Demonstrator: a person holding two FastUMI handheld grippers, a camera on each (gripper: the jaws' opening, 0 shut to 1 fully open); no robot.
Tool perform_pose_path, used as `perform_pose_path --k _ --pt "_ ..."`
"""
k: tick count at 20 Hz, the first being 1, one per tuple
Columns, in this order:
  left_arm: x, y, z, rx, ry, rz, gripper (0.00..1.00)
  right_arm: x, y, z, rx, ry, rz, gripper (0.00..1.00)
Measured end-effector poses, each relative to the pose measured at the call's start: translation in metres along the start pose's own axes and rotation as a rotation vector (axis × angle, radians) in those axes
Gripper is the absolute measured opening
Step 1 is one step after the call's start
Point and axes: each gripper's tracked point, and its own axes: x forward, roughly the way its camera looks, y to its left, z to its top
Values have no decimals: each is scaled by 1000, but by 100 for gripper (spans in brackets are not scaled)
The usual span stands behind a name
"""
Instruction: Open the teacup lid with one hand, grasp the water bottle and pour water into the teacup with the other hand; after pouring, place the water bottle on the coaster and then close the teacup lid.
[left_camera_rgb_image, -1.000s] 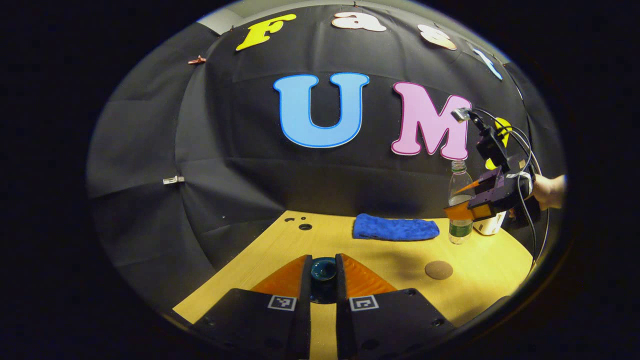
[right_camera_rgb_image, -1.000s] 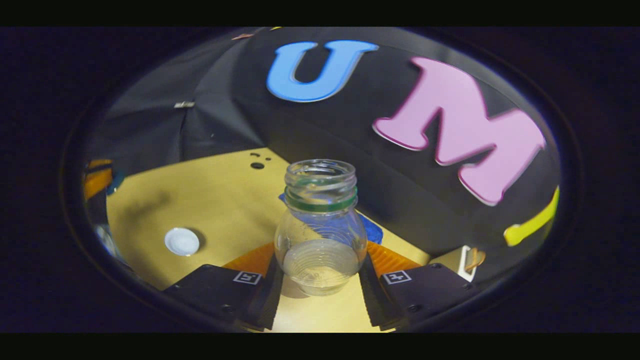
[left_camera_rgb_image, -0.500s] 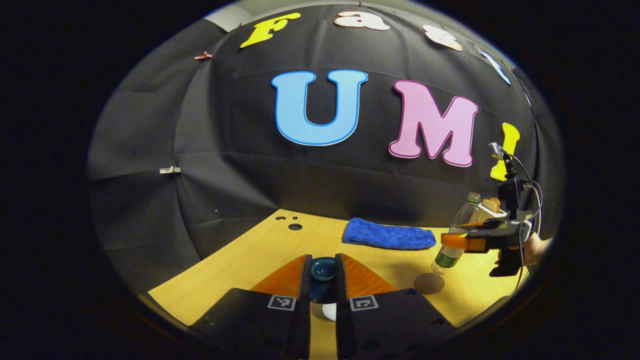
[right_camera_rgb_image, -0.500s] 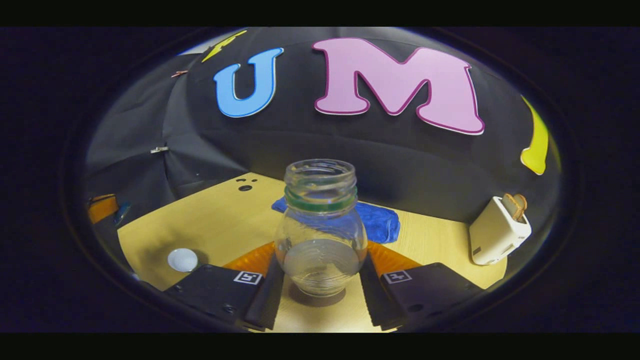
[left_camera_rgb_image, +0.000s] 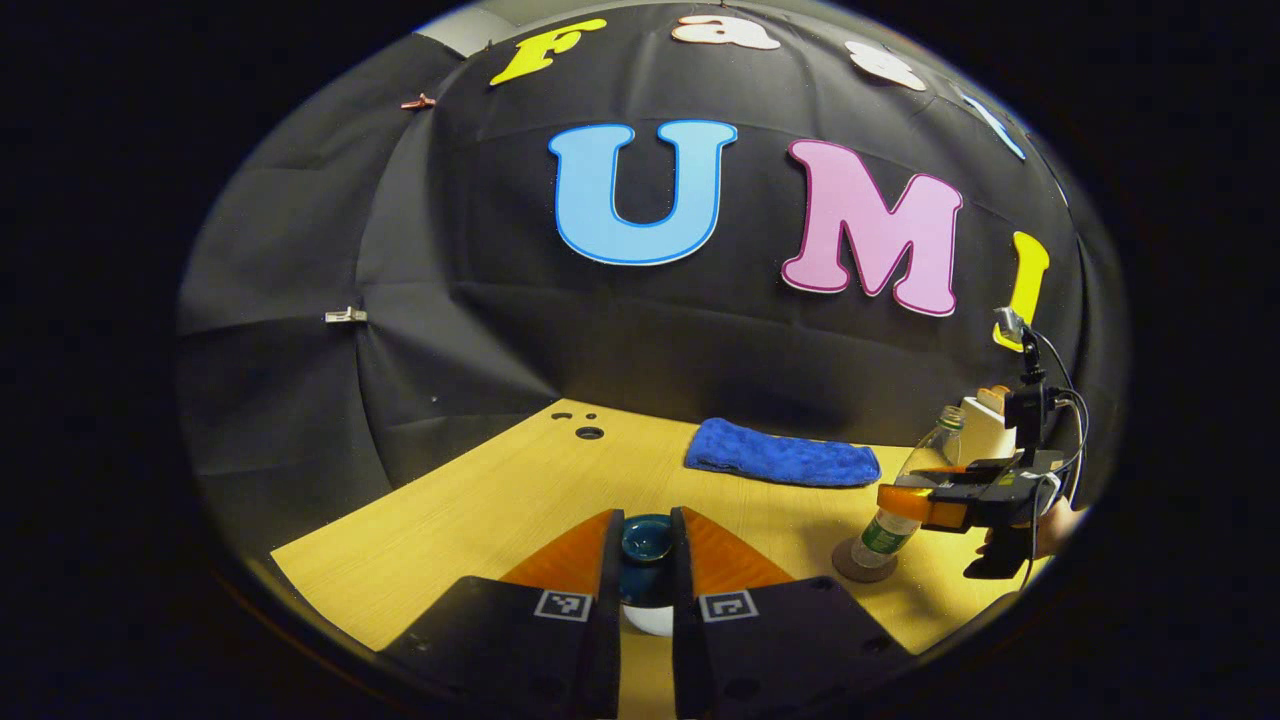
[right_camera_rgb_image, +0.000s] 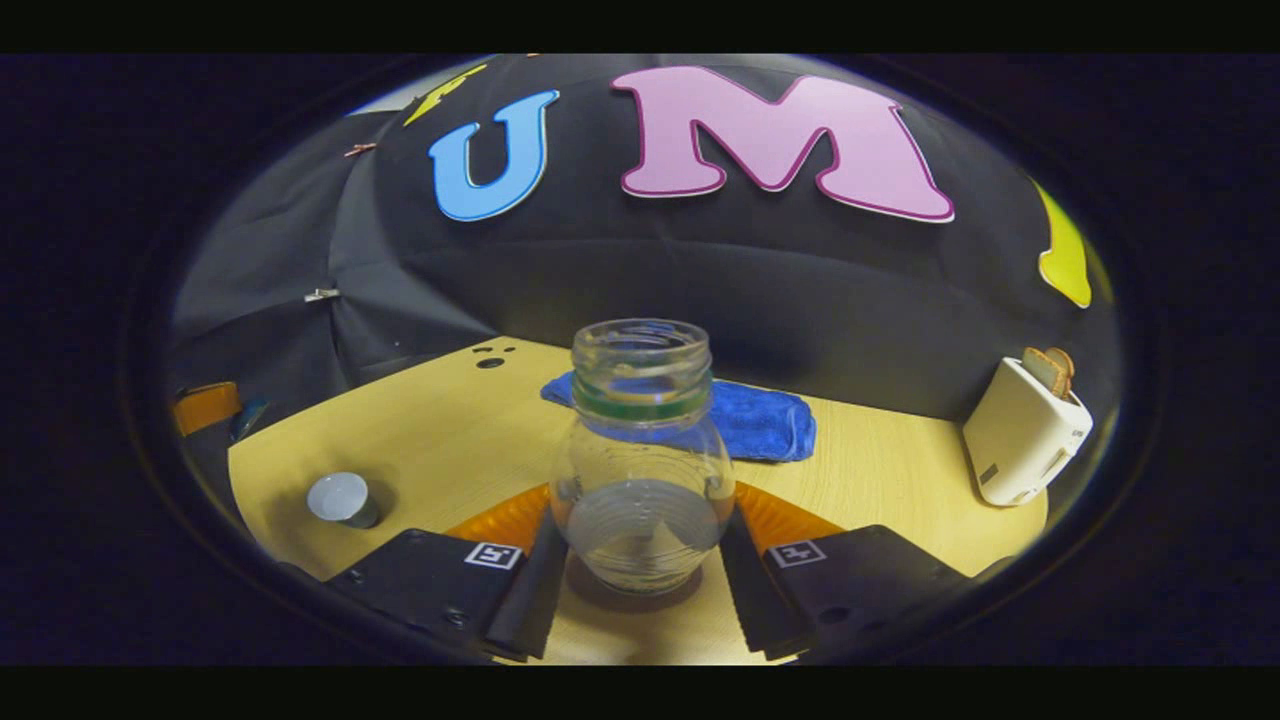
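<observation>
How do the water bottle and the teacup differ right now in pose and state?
The water bottle is clear, capless and tilted on the coaster, gripped by the right gripper; the teacup is small, opaque, upright and untouched. Both are open on the table.

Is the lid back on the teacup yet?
No: in the right gripper view the teacup stands open on the table, and the left gripper holds the lid.
</observation>
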Motion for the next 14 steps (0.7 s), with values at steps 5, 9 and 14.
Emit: perform_pose_path --k 5,9,14 --pt "0 4 -1 12 2 10 25 -1 1 -5 12 6 0 80" --pt "0 4 0 21 0 10 25 -6 3 -19 30 51 -4 87" --pt "6 -1 -14 14 23 -1 25 -20 3 -31 39 65 -15 98"
